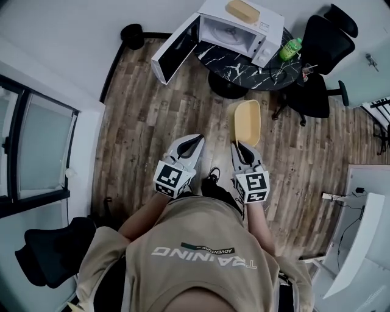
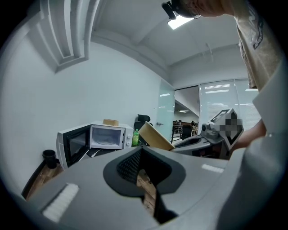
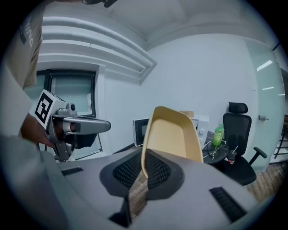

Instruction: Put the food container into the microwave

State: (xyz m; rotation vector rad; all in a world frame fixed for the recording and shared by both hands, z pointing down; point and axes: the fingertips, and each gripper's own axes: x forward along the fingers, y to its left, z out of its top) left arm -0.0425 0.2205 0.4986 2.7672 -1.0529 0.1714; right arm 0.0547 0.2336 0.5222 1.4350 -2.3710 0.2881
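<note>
My right gripper (image 1: pixel 244 146) is shut on the near rim of a tan food container (image 1: pixel 247 122), which I hold tilted up over the wooden floor. In the right gripper view the container (image 3: pixel 173 132) rises from between the jaws of the right gripper (image 3: pixel 144 157). A white microwave (image 1: pixel 234 30) stands on a black marble table (image 1: pixel 244 67) ahead, its door (image 1: pixel 173 49) swung open to the left. My left gripper (image 1: pixel 192 143) is beside the right one, shut and holding nothing. The left gripper view shows the left gripper (image 2: pixel 141 150), the microwave (image 2: pixel 96 139) and the container (image 2: pixel 155 137).
A tan block (image 1: pixel 242 10) lies on top of the microwave. A green bottle (image 1: pixel 290 49) stands on the table's right side, with black office chairs (image 1: pixel 323 67) behind it. A white wall and window (image 1: pixel 36 146) run along the left, and a black bin (image 1: pixel 132 35) sits near the wall.
</note>
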